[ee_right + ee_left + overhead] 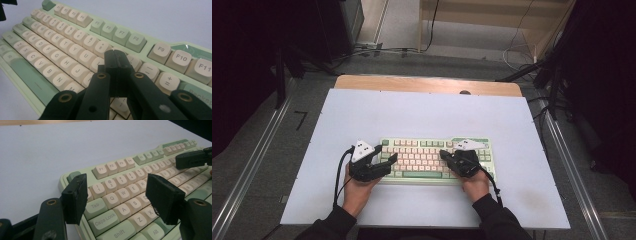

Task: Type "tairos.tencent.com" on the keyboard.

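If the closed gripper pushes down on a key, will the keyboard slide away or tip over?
Probably neither. The keyboard lies flat and wide on the white table, so tipping seems unlikely. It looks stiff, so it shouldn't bend. The shut right gripper points down at the keys, so a press likely sinks one key rather than sliding it.
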`<state>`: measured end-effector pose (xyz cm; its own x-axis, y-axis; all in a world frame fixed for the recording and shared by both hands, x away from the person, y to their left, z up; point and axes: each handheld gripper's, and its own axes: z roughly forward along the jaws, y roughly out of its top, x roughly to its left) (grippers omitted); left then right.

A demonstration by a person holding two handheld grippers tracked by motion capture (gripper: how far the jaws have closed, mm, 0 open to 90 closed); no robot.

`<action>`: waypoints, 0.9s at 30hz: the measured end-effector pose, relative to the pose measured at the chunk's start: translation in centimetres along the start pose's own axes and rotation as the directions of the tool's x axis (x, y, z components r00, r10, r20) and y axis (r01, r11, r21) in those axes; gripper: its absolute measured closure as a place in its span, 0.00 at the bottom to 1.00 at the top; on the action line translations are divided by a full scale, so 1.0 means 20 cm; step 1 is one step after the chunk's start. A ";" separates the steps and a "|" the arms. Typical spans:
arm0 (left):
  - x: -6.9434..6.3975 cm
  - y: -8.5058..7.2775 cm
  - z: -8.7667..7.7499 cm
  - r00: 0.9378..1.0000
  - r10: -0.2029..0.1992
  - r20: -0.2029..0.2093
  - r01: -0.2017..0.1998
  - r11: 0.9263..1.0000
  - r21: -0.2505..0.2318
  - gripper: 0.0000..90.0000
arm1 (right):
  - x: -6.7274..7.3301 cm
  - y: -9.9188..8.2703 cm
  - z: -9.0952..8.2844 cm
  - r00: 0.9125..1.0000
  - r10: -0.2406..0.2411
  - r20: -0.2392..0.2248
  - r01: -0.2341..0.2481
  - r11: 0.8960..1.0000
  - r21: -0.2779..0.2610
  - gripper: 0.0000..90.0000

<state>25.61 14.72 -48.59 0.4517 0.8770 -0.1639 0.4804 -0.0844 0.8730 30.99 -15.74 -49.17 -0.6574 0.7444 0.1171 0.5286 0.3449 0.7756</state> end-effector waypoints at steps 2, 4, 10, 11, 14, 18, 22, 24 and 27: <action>0.00 0.00 0.00 1.000 -0.001 0.002 0.001 1.000 0.001 0.39 | 0.00 0.00 0.00 1.000 0.003 0.000 -0.003 1.000 0.001 0.97; 0.00 0.00 0.00 1.000 -0.001 0.001 0.001 1.000 0.001 0.39 | 0.00 0.00 0.00 1.000 0.003 -0.001 -0.003 1.000 0.003 0.97; 0.00 0.00 0.00 1.000 0.000 0.001 0.000 1.000 0.002 0.39 | 0.00 0.00 0.01 1.000 0.000 0.002 0.000 1.000 0.023 0.97; 0.00 0.00 0.00 1.000 0.000 0.001 0.000 1.000 0.002 0.39 | 0.00 0.00 0.01 1.000 0.004 0.001 -0.004 1.000 0.024 0.97; 0.00 0.00 0.00 1.000 -0.001 -0.002 0.001 1.000 -0.002 0.39 | 0.00 0.01 -0.02 1.000 0.006 -0.009 -0.006 1.000 -0.015 0.97; 0.00 0.00 0.00 1.000 -0.004 -0.003 0.004 1.000 -0.001 0.39 | 0.01 0.04 -0.07 1.000 0.013 -0.028 -0.015 0.998 -0.065 0.90; 0.01 0.00 -0.01 1.000 -0.007 -0.003 0.007 1.000 -0.005 0.39 | 0.02 0.06 -0.11 0.998 0.021 -0.052 -0.026 0.995 -0.094 0.71; 0.01 0.00 -0.01 1.000 -0.004 -0.004 0.004 1.000 -0.007 0.39 | 0.02 0.06 -0.13 0.998 0.013 -0.056 -0.019 0.994 -0.104 0.63; 0.01 0.00 -0.01 1.000 -0.005 -0.007 0.005 1.000 -0.007 0.39 | 0.02 0.07 -0.14 0.998 0.006 -0.060 -0.013 0.994 -0.113 0.52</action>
<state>25.55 15.04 -48.50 0.4439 0.8807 -0.1654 0.4772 -0.0761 0.8755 29.90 -16.53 -46.22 -0.6852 0.7109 0.1586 0.4730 0.2687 0.8391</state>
